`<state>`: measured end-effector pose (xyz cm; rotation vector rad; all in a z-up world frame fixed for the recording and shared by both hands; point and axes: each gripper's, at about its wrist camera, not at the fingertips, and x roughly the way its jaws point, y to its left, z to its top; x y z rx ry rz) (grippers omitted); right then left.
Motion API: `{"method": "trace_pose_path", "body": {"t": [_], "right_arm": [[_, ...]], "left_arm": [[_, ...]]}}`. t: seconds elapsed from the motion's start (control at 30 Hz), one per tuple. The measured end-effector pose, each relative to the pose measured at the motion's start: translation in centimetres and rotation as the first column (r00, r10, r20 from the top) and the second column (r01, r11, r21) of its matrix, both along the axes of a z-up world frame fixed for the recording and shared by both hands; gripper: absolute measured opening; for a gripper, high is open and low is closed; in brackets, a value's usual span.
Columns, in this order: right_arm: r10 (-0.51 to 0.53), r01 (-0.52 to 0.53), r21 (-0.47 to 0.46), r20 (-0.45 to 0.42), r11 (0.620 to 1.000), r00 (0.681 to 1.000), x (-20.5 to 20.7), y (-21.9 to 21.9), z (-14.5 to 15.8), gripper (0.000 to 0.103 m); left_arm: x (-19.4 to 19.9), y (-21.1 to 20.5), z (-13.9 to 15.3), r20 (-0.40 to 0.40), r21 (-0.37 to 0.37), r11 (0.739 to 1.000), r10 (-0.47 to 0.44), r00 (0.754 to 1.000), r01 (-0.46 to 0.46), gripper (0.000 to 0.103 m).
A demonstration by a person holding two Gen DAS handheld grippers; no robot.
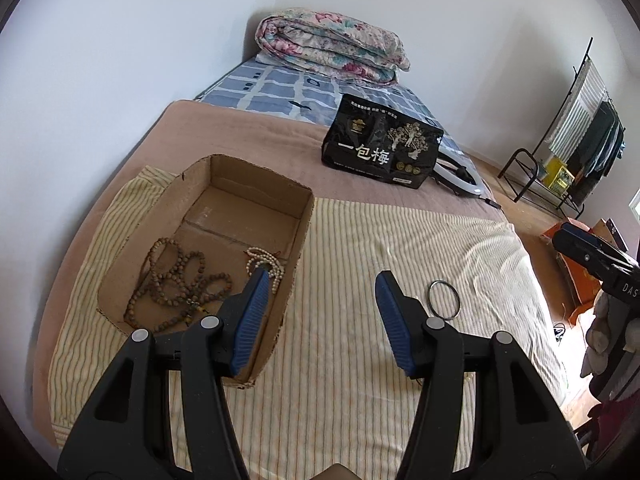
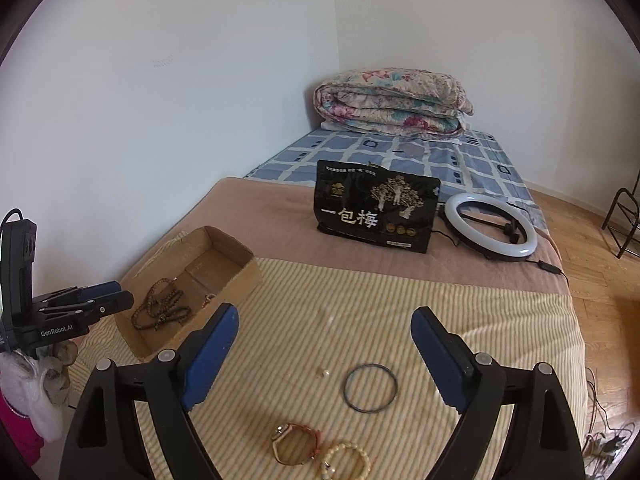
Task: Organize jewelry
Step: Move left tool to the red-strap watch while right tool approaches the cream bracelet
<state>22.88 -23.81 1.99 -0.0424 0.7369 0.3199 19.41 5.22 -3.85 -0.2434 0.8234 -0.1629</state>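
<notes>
A cardboard box (image 1: 304,208) (image 2: 244,276) lies on the striped cloth, holding brown bead necklaces (image 1: 180,280) (image 2: 160,308) and a pale bead string (image 1: 264,260). My left gripper (image 1: 320,284) is open and empty, its left finger over the box's near right corner. A dark bangle (image 1: 444,300) (image 2: 371,388) lies on the cloth to its right. My right gripper (image 2: 324,320) is open and empty above the cloth, the bangle below between its fingers. A watch (image 2: 296,442), a pale bead bracelet (image 2: 346,462) and a small bead (image 2: 323,372) lie nearer me.
A black snack bag (image 1: 380,144) (image 2: 376,208) and a ring light (image 2: 492,226) lie farther back on the bed. A folded floral quilt (image 1: 332,44) (image 2: 392,100) sits at the head. A clothes rack (image 1: 576,148) stands on the floor at right.
</notes>
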Motion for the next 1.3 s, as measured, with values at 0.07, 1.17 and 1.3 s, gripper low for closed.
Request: {"method": "trace_pose_path", "body": {"t": [0.07,1.17,1.3], "right_arm": [[-0.022,0.022,-0.003,-0.008,1.000,1.000,-0.7,-1.5,-0.5,0.090],[-0.027,0.021,-0.026,-0.257,0.999,0.966,-5.9,-8.6,-13.4,0.089],[-0.002,-0.001,-0.009,-0.306,1.000,0.952,-5.6,-8.2,-15.4,0.080]], "left_arm": [[-0.1,-0.7,-0.1,-0.006,-0.001,1.000,-0.015,1.000,0.015,0.056],[-0.3,-13.5,-9.4,-0.235,-0.038,0.963,-0.269,0.934,0.268,0.054],[-0.2,-14.6,-10.6,-0.261,-0.022,0.954,-0.295,0.919,0.300,0.050]]}}
